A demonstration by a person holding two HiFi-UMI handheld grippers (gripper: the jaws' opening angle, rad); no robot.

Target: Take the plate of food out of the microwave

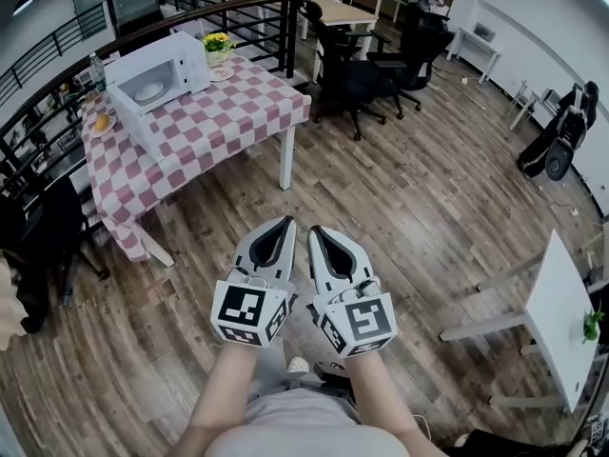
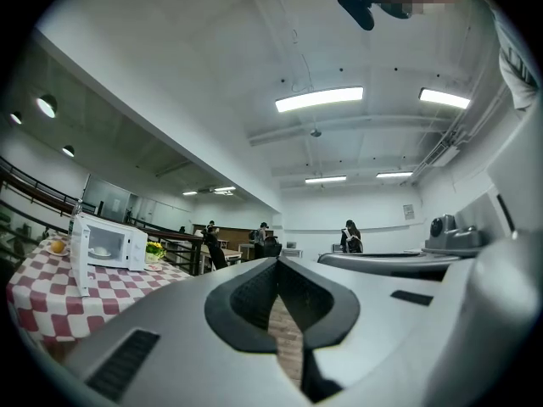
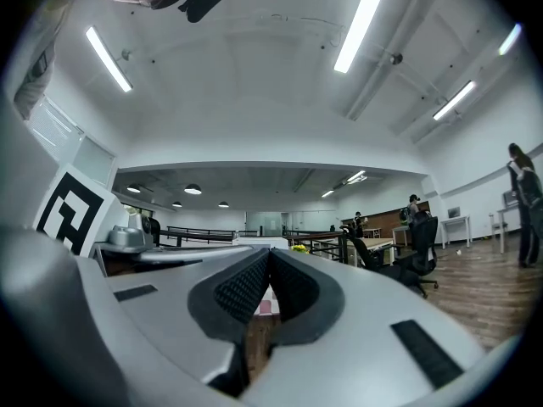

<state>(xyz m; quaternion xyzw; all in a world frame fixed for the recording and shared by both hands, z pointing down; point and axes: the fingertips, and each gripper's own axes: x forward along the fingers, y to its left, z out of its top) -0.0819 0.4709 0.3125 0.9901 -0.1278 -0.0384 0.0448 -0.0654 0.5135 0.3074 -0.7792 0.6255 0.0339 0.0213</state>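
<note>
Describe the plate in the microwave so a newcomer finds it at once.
Find the table draped in a red-and-white checked cloth. On it stands a white microwave, door open. The plate is the white one inside it; the orange fruit sits outside.

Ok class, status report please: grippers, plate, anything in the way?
Left gripper and right gripper shut, empty, side by side. Plate inside microwave on table, untouched. Door open, nothing blocking.
</note>
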